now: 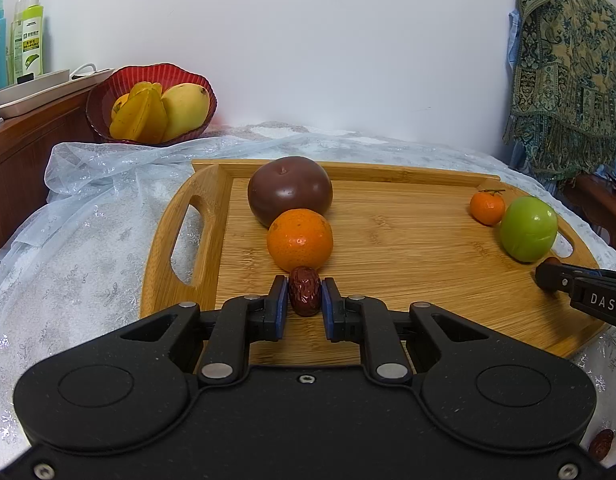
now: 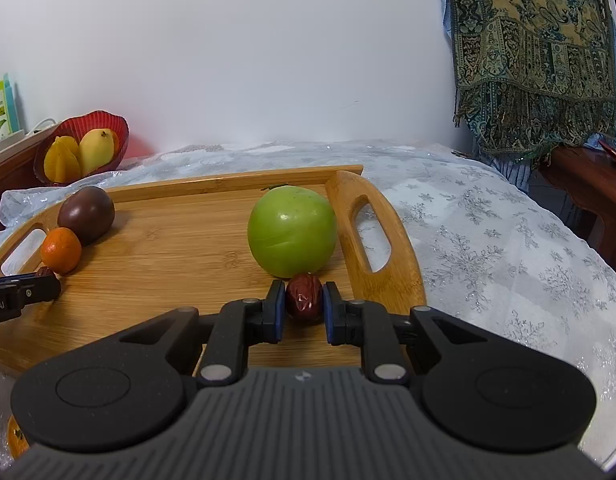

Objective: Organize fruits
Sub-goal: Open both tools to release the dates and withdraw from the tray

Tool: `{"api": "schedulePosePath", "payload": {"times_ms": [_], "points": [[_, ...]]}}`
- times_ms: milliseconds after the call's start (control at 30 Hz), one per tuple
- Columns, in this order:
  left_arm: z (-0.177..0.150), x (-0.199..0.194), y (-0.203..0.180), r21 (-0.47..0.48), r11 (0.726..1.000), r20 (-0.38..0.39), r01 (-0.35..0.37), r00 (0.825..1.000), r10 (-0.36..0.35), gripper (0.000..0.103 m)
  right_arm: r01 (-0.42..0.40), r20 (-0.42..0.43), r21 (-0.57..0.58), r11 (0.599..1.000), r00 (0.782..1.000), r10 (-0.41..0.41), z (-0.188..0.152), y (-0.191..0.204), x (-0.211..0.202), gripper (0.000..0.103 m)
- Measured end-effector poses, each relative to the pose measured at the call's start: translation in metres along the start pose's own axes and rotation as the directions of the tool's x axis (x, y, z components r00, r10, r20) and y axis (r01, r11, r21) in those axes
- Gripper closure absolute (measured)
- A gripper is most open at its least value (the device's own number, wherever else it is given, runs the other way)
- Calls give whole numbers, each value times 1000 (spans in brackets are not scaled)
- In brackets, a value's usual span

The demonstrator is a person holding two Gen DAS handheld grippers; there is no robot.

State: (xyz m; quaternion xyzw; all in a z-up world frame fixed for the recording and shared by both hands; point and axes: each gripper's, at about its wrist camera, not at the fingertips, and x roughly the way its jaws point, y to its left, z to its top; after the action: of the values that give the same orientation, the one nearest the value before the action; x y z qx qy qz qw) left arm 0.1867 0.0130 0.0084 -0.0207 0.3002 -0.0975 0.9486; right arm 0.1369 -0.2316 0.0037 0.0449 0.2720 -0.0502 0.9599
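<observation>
Wooden tray [image 1: 387, 240] on lace-covered table. Left gripper [image 1: 304, 300] clamps red date [image 1: 304, 296] against orange [image 1: 300, 239]; right gripper [image 2: 304, 301] clamps second date [image 2: 304, 298], half hidden, near right handle; centre bare.

Three red dates [image 1: 304, 296], three oranges [image 1: 300, 239], one green apple [image 1: 528, 228], one brown fruit [image 1: 290, 195], one wooden tray [image 1: 407, 240], one red bowl [image 1: 108, 92], two claws [image 1: 304, 304].

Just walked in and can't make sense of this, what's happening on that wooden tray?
A person is sorting fruit with two handheld grippers. The left gripper is closed on a red date beside an orange and a dark brown fruit. The right gripper grips another date beside the green apple. Both sit low over the wooden tray.
</observation>
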Motion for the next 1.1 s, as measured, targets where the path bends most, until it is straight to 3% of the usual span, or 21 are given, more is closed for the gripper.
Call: {"api": "schedulePosePath", "payload": {"times_ms": [267, 367, 533, 800, 967, 1100], "points": [[0, 0, 0, 3, 1000, 0, -4, 1000, 4, 86, 3, 1, 3, 1000, 1000, -3, 0, -1, 0, 76], [-1, -1, -1, 10, 1000, 3, -6, 1000, 6, 85, 6, 3, 8, 1000, 1000, -6, -1, -1, 0, 67], [-2, -3, -1, 13, 1000, 9, -14, 1000, 14, 71, 7, 5, 13, 1000, 1000, -8, -1, -1, -1, 64], [-1, -10, -2, 19, 1000, 29, -20, 999, 19, 55, 7, 32, 16, 1000, 999, -7, -2, 0, -6, 41], [-2, -16, -4, 28, 1000, 45, -13, 999, 12, 43, 9, 52, 11, 1000, 999, -9, -2, 1, -9, 33], [-3, -23, -7, 35, 999, 62, -6, 998, 3, 23, 7, 72, 7, 1000, 997, -8, -2, 3, -13, 26]]}}
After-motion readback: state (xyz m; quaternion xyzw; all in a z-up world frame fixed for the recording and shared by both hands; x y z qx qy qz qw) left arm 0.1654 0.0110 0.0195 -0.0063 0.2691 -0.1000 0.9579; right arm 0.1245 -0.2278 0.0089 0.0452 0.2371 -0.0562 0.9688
